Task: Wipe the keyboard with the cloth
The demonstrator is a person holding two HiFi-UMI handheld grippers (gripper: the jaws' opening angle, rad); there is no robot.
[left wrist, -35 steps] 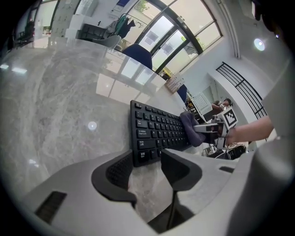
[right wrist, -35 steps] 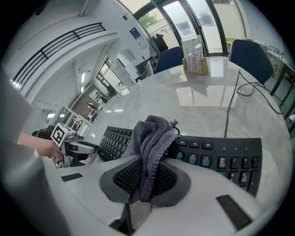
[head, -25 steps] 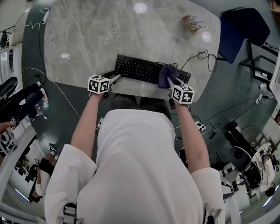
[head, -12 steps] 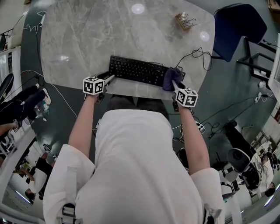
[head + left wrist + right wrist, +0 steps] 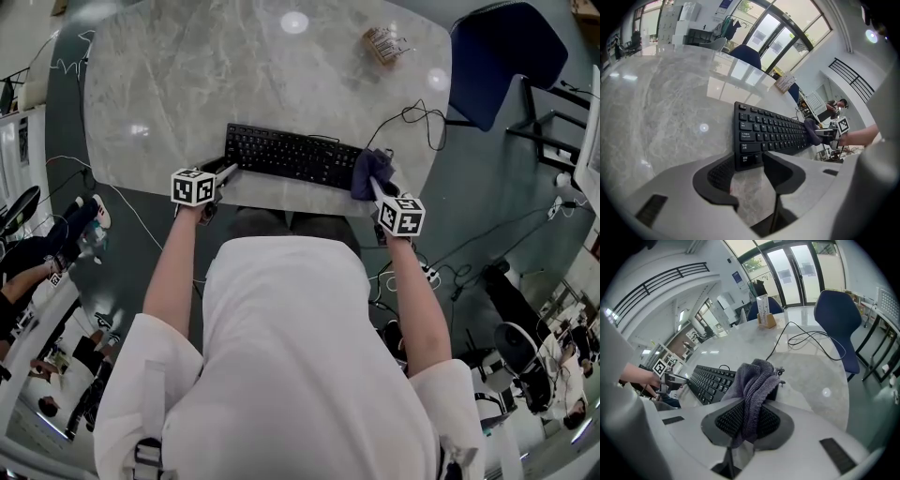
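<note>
Marble table carries a black keyboard, which lies along the near edge, with its long side almost parallel to that edge.

We see the left gripper at the left end of the keyboard, just over the near edge of the table. In the left gripper view its jaws stand well apart, and the near left corner of the keyboard is between them. We cannot tell if the pads touch the keyboard.

The right gripper is at the right end of the keyboard. Its jaws are pressed together on a grey-purple cloth. The cloth is pinched between the 2 ribbed pads and rises in a loose bunch past the tips. In the head view this bunch sits over the right end of the keyboard, near the right edge of the table, and it hides the last keys there.

We also see a thin black cable, which lies in loops on the table beyond the right end of the keyboard. One small box stands near the far right corner, well apart from the keyboard. Beyond the right edge of the table stands a blue chair.
</note>
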